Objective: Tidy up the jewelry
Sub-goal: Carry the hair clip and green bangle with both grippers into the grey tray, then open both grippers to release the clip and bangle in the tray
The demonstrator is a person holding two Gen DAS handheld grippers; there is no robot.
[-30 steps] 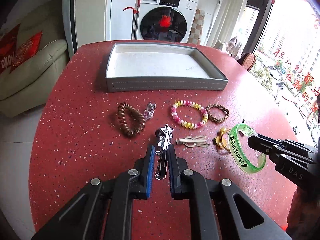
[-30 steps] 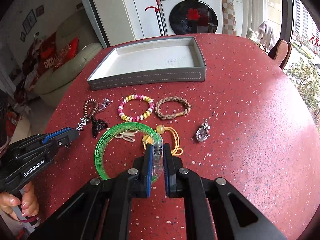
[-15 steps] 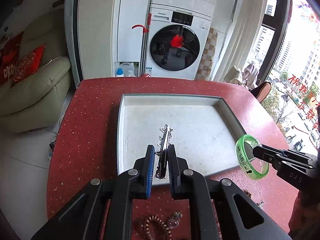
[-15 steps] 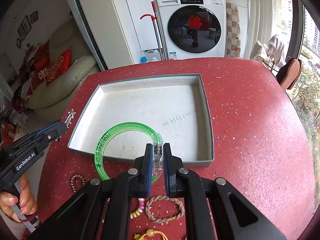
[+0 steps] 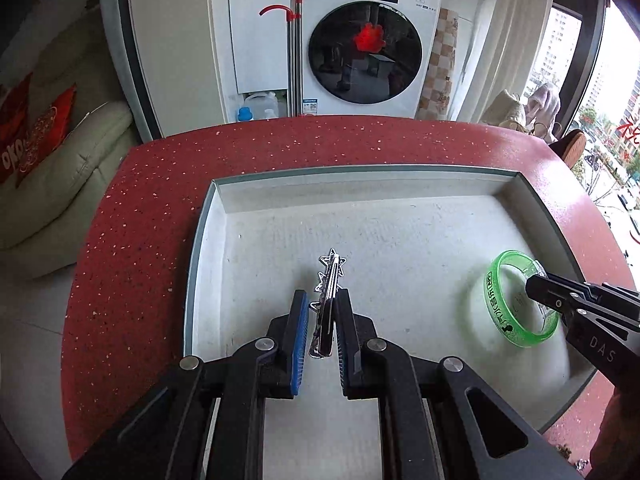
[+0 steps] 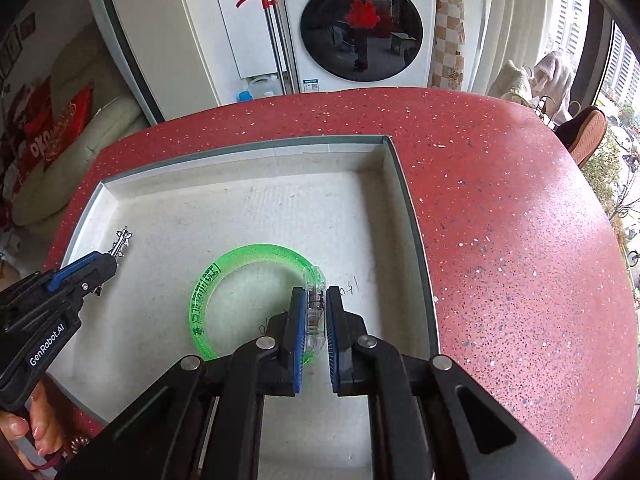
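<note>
A grey tray with a pale floor (image 5: 256, 248) (image 6: 248, 208) lies on the red speckled table. Over its left half my left gripper (image 5: 323, 300) (image 6: 105, 257) is shut on a silver hair clip with star shapes (image 5: 330, 270) (image 6: 122, 240), which sticks out forward past the pads. Over the tray's right half my right gripper (image 6: 316, 294) (image 5: 534, 282) is shut on the clear clasp of a translucent green bangle (image 6: 248, 254) (image 5: 500, 304). The bangle hangs out to the left of the jaws, just above the tray floor. No other jewelry lies in the tray.
The red table (image 6: 520, 240) curves off at left and far edges. A brown coil hair tie (image 6: 78, 444) peeks in at the tray's near left corner beside a person's hand (image 6: 36, 436). Beyond stand a washing machine (image 5: 360, 52), a sofa (image 5: 52, 168) and a window.
Both grippers have carried their pieces forward from the row of jewelry on the table to over the tray, sinking slightly. Each grip is unchanged.
</note>
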